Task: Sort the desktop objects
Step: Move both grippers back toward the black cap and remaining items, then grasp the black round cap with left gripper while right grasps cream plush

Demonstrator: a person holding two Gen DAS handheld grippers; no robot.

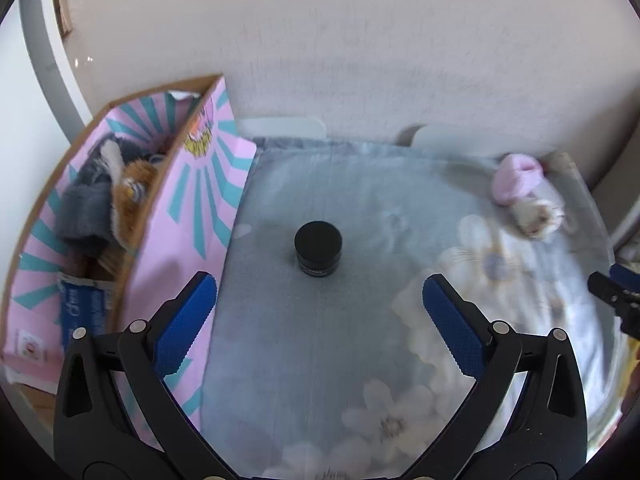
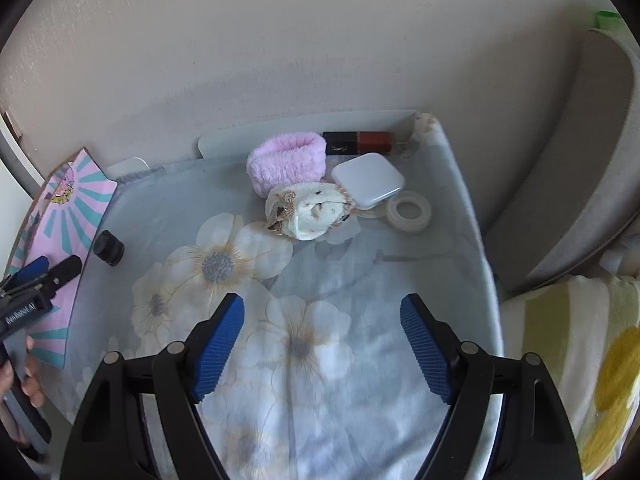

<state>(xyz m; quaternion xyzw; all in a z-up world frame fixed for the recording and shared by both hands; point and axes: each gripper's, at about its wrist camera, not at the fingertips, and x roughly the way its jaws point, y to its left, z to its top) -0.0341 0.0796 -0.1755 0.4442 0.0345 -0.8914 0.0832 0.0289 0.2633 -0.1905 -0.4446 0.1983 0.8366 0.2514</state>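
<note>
The left gripper (image 1: 320,296) hangs with its blue-padded jaws spread wide and empty, aimed straight at a small black round jar with a flat lid (image 1: 318,249) that stands upright on the grey floral cloth (image 1: 360,360) covering the desk, a little ahead of the fingertips and not yet between them. Just to the jar's left stands a pink cardboard box with teal sunburst stripes (image 1: 192,208), already holding furry grey and brown items, so this looks like the approach for picking the jar and dropping it in that box. The right gripper (image 2: 322,320) is likewise wide open and holds nothing, hovering over the cloth well short of a cluster near the wall: a fluffy pink band (image 2: 286,162), a cream plush toy (image 2: 312,210), a white rounded-square case (image 2: 368,178), a clear tape roll (image 2: 410,210) and a black-and-red lipstick tube (image 2: 358,143). The next move likely calls for easing the left gripper forward and down until the pads straddle the jar's sides, then closing squarely, since the smooth round body could slip.
</note>
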